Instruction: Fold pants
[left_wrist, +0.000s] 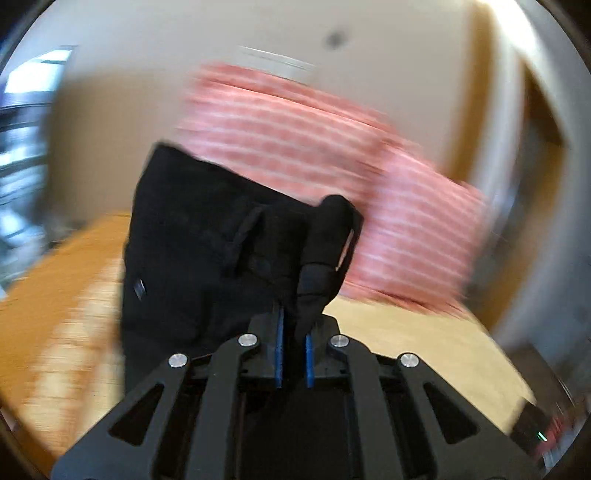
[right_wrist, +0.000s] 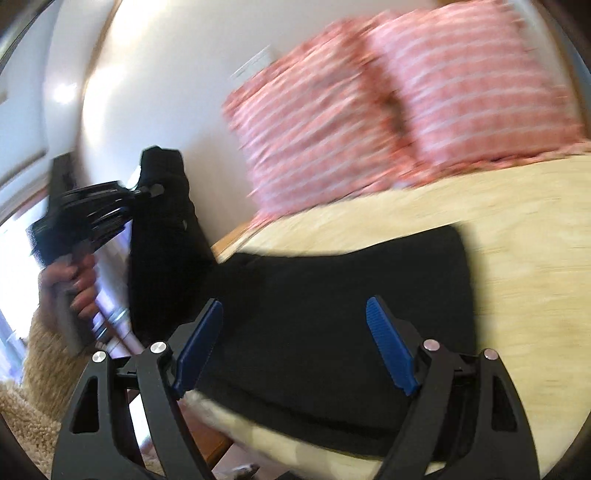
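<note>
The black pants (left_wrist: 207, 243) hang from my left gripper (left_wrist: 294, 325), which is shut on a fold of their cloth near a belt loop and holds that end up in the air. In the right wrist view the left gripper (right_wrist: 149, 192) shows at the left, lifting one end of the pants, while the rest of the pants (right_wrist: 332, 314) lies flat on the pale bed surface (right_wrist: 517, 258). My right gripper (right_wrist: 295, 332) is open and empty, its blue pads (right_wrist: 199, 343) just above the lying part of the pants. Both views are blurred by motion.
Two pink striped pillows (right_wrist: 369, 110) lean on the white wall (right_wrist: 166, 74) at the head of the bed. A wooden bed edge (right_wrist: 229, 240) runs along the left. A beige fluffy rug (right_wrist: 40, 365) lies on the floor at the lower left.
</note>
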